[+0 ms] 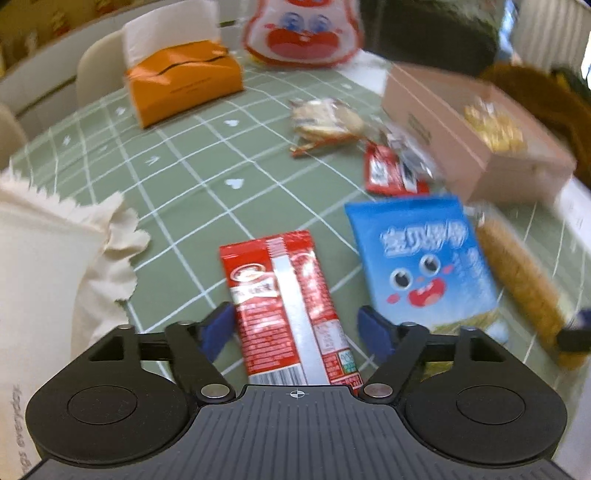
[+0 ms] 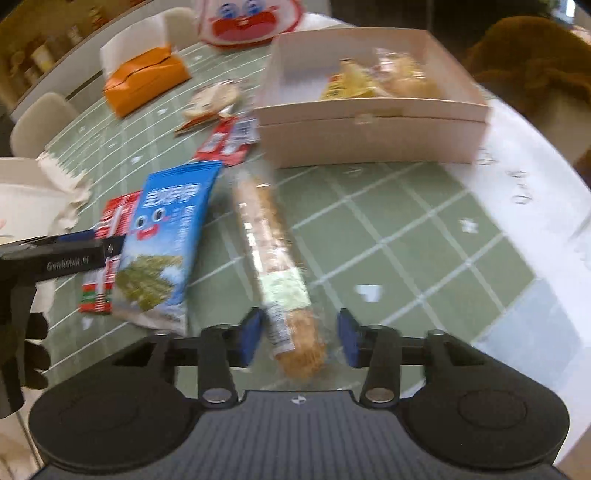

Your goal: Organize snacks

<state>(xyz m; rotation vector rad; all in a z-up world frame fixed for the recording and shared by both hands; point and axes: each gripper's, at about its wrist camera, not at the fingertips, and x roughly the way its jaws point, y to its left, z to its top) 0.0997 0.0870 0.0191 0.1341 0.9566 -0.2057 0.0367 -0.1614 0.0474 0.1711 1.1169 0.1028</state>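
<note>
My left gripper (image 1: 297, 328) is open, its blue fingers on either side of a long red snack packet (image 1: 288, 302) lying flat on the green checked tablecloth (image 1: 177, 177). A blue snack bag with a cartoon face (image 1: 421, 258) lies just right of it. My right gripper (image 2: 301, 334) is open around the near end of a long clear-wrapped biscuit stick (image 2: 273, 258). The pink cardboard box (image 2: 369, 136) stands beyond it with yellow and pale snacks (image 2: 373, 79) inside. The left gripper also shows at the left edge of the right wrist view (image 2: 66, 254).
An orange tissue box (image 1: 184, 81) and a red-and-white cartoon bag (image 1: 303, 33) stand at the back. Small red sachets (image 1: 388, 170) and clear-wrapped crackers (image 1: 325, 122) lie mid-table. A cream cloth bag (image 1: 48, 266) sits at the left. The white table edge (image 2: 535, 192) runs along the right.
</note>
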